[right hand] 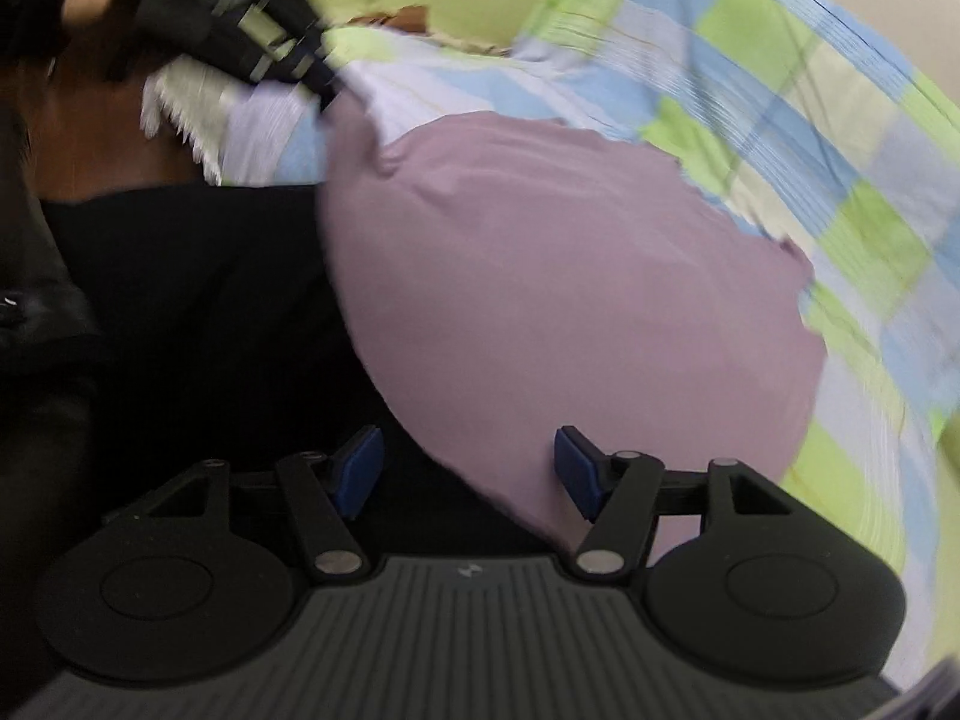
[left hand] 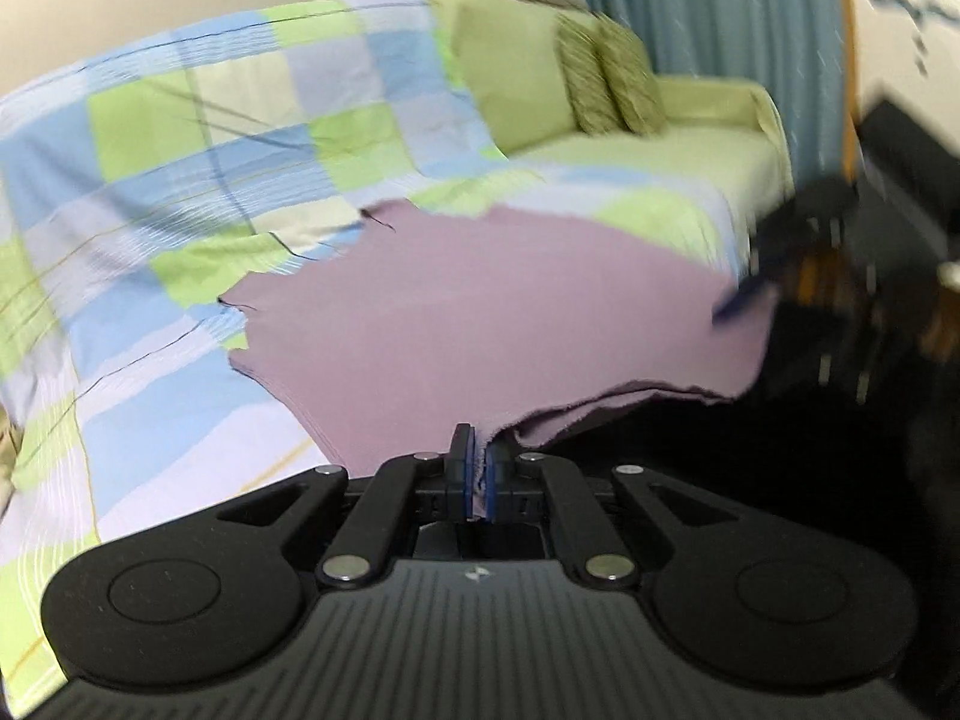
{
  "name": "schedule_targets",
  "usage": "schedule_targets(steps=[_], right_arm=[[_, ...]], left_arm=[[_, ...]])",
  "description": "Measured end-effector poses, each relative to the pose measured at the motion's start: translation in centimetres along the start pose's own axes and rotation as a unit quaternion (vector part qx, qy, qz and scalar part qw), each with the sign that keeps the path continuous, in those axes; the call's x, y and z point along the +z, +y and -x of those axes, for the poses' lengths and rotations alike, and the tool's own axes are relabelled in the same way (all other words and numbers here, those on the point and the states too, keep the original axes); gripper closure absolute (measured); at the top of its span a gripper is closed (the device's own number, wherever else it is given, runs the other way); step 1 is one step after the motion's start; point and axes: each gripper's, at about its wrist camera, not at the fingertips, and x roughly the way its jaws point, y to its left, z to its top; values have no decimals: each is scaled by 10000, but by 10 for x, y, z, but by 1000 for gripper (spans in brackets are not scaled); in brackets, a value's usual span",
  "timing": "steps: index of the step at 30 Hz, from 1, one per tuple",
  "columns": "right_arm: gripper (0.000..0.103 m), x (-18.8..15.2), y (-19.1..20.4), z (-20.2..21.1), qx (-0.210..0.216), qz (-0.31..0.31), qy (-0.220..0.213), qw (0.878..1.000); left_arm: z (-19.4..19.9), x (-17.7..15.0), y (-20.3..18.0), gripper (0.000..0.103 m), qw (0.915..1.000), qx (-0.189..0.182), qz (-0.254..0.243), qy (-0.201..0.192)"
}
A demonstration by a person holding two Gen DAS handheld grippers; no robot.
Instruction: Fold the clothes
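Broadly, one checked sheet (left hand: 180, 138) in blue, green and lilac covers the sofa ahead of both pairs of fingers, and on it lies one mauve garment (left hand: 480, 312), spread out ahead of the left gripper (left hand: 474, 474) and reaching back to its tips. Two striped cushions (left hand: 612, 75) stand well beyond the fingers, at the far end of the seat. The left gripper's blue pads are pressed together on the garment's near hem, a thin fold of mauve cloth showing between them. The right gripper (right hand: 468, 468) has its pads spread wide with nothing between them; the garment's near edge lies just ahead of and between its fingers (right hand: 579, 471), not touching either as far as can be told. Both views are smeared by motion, so fine edges are uncertain. My guess is that the main risk is the right gripper closing on only the top layer, or catching the sheet underneath as well, since the cloth looks doubled near the hem; that would drag the sheet or make a crooked fold. The left pinch is also shallow, so a sharp pull could slip the hem free.
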Motion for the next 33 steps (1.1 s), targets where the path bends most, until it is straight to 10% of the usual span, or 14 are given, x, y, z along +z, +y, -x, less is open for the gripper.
schedule_targets(steps=[13,19,33], right_arm=[[74,-43,-12,22,-1670,889,-53,9819],[103,-60,-22,21,-1678,744,167,9829],[103,-45,-27,88,-1487,199,-6,9887]], left_arm=[[5,6,8,101,9999,113,88,-95],[2,-1,-4,101,9994,139,-296,94],[40,4,-4,102,9996,168,216,118]])
